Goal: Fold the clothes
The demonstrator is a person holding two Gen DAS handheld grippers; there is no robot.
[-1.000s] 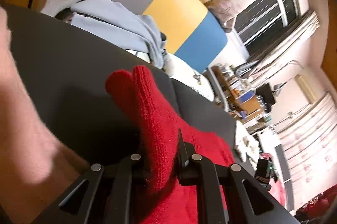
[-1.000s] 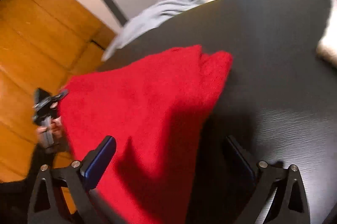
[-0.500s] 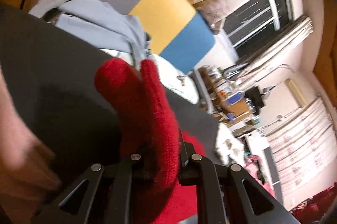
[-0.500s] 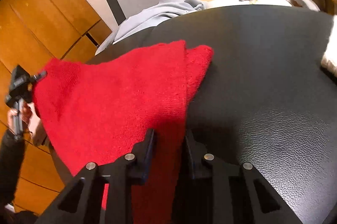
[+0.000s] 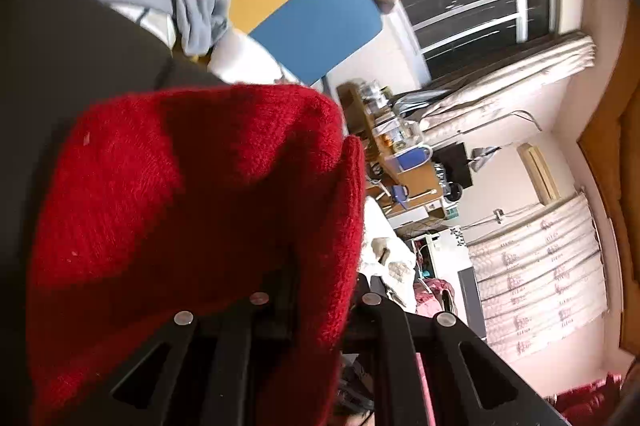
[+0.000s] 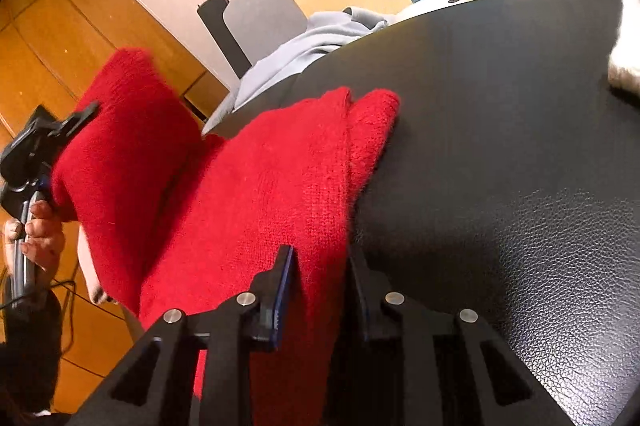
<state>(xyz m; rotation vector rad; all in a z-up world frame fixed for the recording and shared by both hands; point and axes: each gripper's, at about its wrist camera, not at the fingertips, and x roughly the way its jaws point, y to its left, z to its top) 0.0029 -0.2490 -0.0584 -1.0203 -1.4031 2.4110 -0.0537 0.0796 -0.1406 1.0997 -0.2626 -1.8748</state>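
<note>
Both grippers are clamped on one red knit garment (image 6: 272,186), and we see it from two sides. In the right wrist view its far edge ends in two rounded corners lying on the black leather-grain tabletop (image 6: 520,166), with a broad bare stretch of that surface to the right and far side; a pale fuzzy item (image 6: 624,66) sits at the far right edge. To the left the fabric runs off the table's near-left rim and rises as a lifted fold. Our right gripper (image 6: 320,278) has its jaws drawn in tight on the garment's near edge, knit bunched between them. Our left gripper (image 5: 316,290) is likewise closed on a thick fold that drapes over its left finger and fills the near left of that view; in the right wrist view it appears at the far left, held in a hand (image 6: 38,234), above the table level. A grey-blue garment (image 6: 312,46) lies heaped at the table's far edge.
</note>
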